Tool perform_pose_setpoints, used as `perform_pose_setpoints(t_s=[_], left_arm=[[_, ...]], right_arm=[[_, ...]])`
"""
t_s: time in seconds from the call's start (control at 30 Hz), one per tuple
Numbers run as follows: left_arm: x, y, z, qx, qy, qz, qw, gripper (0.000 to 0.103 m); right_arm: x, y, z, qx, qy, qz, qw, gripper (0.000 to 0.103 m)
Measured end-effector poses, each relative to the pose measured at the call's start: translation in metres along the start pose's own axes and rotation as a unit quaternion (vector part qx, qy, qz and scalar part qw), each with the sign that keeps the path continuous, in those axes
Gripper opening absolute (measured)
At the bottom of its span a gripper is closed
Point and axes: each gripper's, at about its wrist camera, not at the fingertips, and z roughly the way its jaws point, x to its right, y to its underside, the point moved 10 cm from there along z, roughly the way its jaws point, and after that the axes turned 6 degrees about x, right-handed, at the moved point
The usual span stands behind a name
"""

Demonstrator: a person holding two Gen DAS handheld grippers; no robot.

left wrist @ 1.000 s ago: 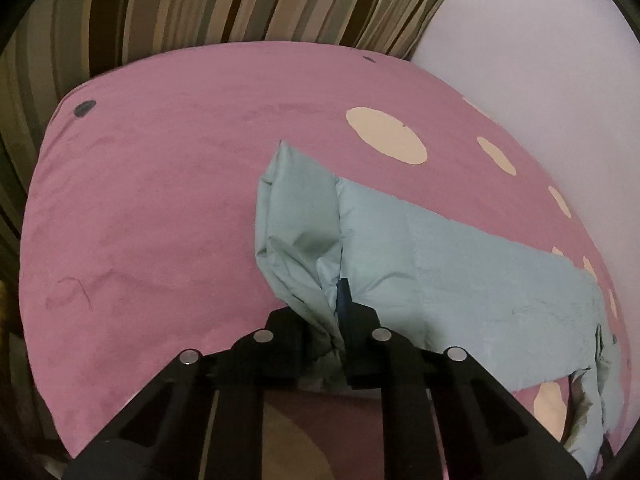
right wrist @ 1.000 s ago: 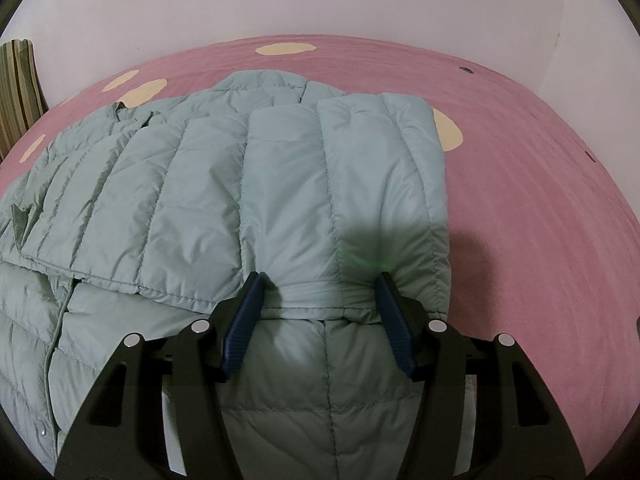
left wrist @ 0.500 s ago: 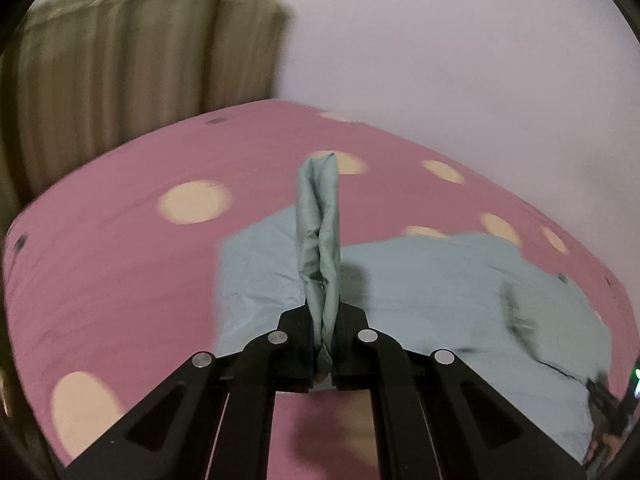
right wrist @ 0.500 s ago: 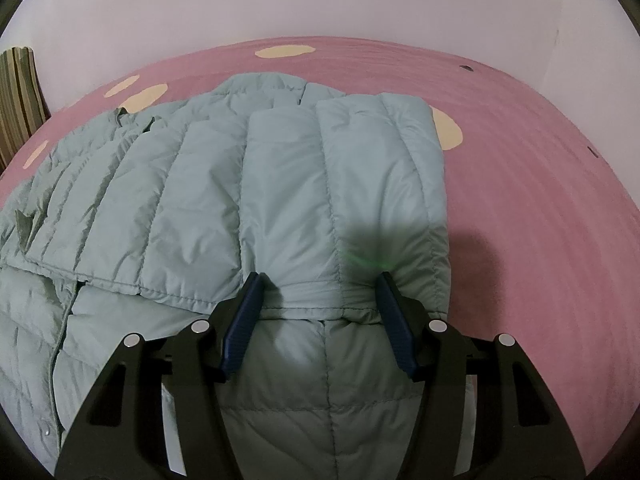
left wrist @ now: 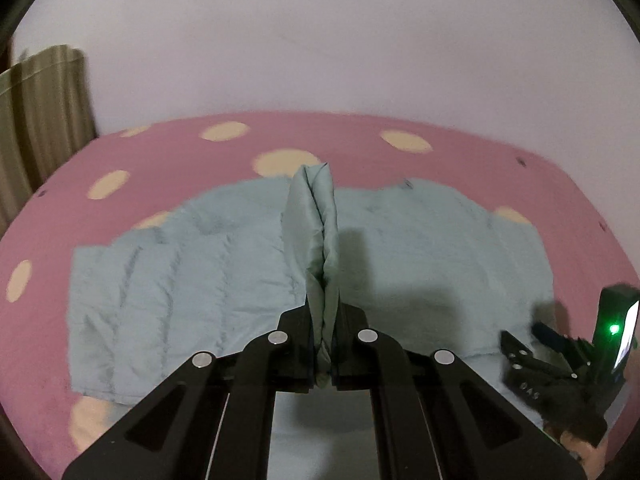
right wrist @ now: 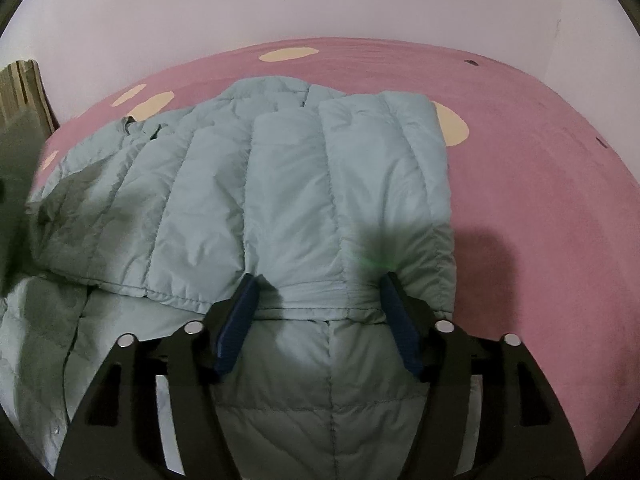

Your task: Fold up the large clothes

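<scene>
A pale green quilted puffer jacket (left wrist: pixel 180 280) lies spread on a pink bed cover (left wrist: pixel 520 168) with cream dots. My left gripper (left wrist: pixel 324 320) is shut on the jacket's sleeve end (left wrist: pixel 316 216), which sticks up between the fingers above the jacket body. My right gripper (right wrist: pixel 318 300) is open, its blue pads (right wrist: pixel 236 332) resting on the jacket (right wrist: pixel 280 184) astride a folded-over panel's hem. The right gripper also shows in the left wrist view (left wrist: pixel 532 340) at the lower right.
A white wall (left wrist: pixel 320 40) runs behind the bed. A striped curtain (left wrist: pixel 36 120) hangs at the far left. The bed cover (right wrist: pixel 540 200) lies bare to the right of the jacket.
My left gripper has lifted the sleeve end and swung it from the bed's left side over the jacket body. The right gripper has stayed put, open on the hem.
</scene>
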Motion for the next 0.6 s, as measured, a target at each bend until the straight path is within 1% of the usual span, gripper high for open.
perform_pose_setpoints(t_s=[0.07, 0.2, 0.27, 0.33, 0.37, 0.4, 0.43, 0.47, 0.5, 0.57, 0.6], left_arm=[[0.019, 0.013, 0.015, -0.017, 0.006, 0.011, 0.9998, 0.005], [0.039, 0.035, 0.039, -0.039, 0.009, 0.030, 0.9988, 0.005], [0.045, 0.042, 0.044, -0.043, 0.013, 0.036, 0.9983, 0.008], [0.049, 0.042, 0.043, -0.041, 0.018, 0.040, 0.9982, 0.017], [0.051, 0.039, 0.044, -0.039, 0.023, 0.039, 0.9982, 0.028], [0.050, 0.037, 0.037, -0.037, 0.028, 0.034, 0.9984, 0.044], [0.050, 0.035, 0.031, -0.032, 0.029, 0.030, 0.9986, 0.052], [0.049, 0.032, 0.025, -0.027, 0.029, 0.026, 0.9989, 0.062], [0.044, 0.028, 0.013, -0.016, 0.032, 0.018, 0.9992, 0.066], [0.035, 0.025, -0.005, -0.004, 0.036, 0.009, 0.9993, 0.070], [0.025, 0.026, -0.016, 0.001, 0.032, 0.005, 0.9995, 0.071]], right_arm=[[0.000, 0.000, 0.000, 0.000, -0.003, 0.001, 1.000, 0.066], [-0.001, 0.000, 0.000, 0.000, -0.012, 0.003, 1.000, 0.071], [-0.002, 0.000, 0.000, -0.001, -0.011, 0.002, 1.000, 0.072], [-0.003, 0.000, 0.000, -0.001, -0.012, 0.002, 1.000, 0.072], [-0.003, 0.000, 0.000, -0.001, -0.012, 0.002, 1.000, 0.072], [-0.003, 0.000, 0.000, -0.001, -0.012, 0.002, 1.000, 0.072], [-0.003, 0.000, 0.000, -0.001, -0.012, 0.002, 1.000, 0.072], [-0.004, 0.000, 0.000, -0.001, -0.011, 0.001, 1.000, 0.072], [-0.004, 0.000, 0.000, -0.002, -0.010, 0.000, 1.000, 0.072], [-0.004, 0.000, -0.001, -0.001, -0.009, -0.001, 1.000, 0.072], [-0.004, -0.001, -0.002, -0.002, -0.008, -0.001, 1.000, 0.072]])
